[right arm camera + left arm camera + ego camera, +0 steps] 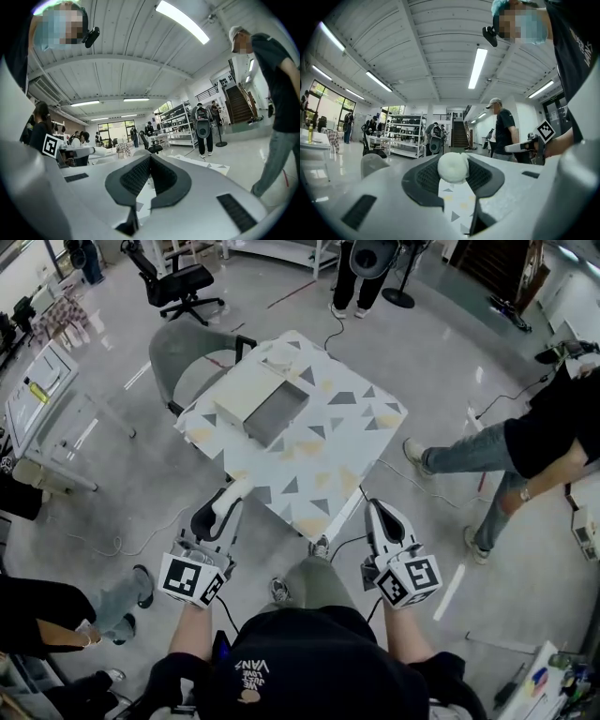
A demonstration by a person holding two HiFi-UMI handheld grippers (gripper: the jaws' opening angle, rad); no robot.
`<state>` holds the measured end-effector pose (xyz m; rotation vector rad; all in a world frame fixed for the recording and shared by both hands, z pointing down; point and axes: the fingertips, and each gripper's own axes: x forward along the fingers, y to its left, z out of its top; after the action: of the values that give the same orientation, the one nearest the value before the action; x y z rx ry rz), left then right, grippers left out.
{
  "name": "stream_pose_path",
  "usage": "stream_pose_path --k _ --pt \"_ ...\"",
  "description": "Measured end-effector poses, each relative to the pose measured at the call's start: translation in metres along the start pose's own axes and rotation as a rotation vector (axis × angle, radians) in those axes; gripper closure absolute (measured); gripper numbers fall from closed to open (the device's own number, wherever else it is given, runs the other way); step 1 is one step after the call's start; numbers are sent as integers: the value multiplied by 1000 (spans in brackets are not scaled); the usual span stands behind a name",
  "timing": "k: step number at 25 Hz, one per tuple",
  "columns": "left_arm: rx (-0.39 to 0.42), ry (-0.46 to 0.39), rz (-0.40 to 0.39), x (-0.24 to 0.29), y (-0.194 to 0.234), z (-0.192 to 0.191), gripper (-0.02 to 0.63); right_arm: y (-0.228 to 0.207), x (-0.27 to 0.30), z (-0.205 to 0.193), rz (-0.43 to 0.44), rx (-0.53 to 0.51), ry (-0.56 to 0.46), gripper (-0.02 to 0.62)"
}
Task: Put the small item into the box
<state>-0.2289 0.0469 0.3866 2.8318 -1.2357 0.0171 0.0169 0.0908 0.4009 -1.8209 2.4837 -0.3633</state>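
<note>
A small round white item (453, 168) sits pinched between the dark pads of my left gripper (453, 161), which is shut on it. In the head view my left gripper (236, 489) hovers off the near left edge of the patterned table (356, 427), apart from the box. The open box (278, 414), grey inside with a pale flap on its left, lies on the far left part of the table. My right gripper (373, 507) hangs near the table's near right edge; its jaws (150, 158) meet at the tips with nothing between them.
A white round object (278, 359) lies on the table beyond the box. A grey chair (187, 348) stands behind the table. People stand around: legs at the right (487, 460), someone at the far side (354, 277), others at the left (56, 610). Cables run over the floor.
</note>
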Motion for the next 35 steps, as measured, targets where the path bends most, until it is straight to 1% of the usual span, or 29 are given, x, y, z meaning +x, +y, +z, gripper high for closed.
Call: stream_pose_path --k 6,10,16,22,29,32,35 --pt "1 32 42 35 16 -7 472 -25 50 1 58 13 13 596" --pt "6 53 70 77 29 -8 474 -52 84 5 93 18 18 597" --pt "3 63 107 146 44 -10 474 -102 127 13 127 23 49 597" --pt "9 84 135 201 58 -22 472 -137 161 15 169 7 77 597" --pt "6 172 121 248 77 -46 472 -155 188 3 179 37 127 597" --pt "-8 198 103 265 92 -59 473 -158 196 -3 155 43 137 597" --pt "-20 238 68 285 106 -77 473 -160 201 -9 109 59 145 597"
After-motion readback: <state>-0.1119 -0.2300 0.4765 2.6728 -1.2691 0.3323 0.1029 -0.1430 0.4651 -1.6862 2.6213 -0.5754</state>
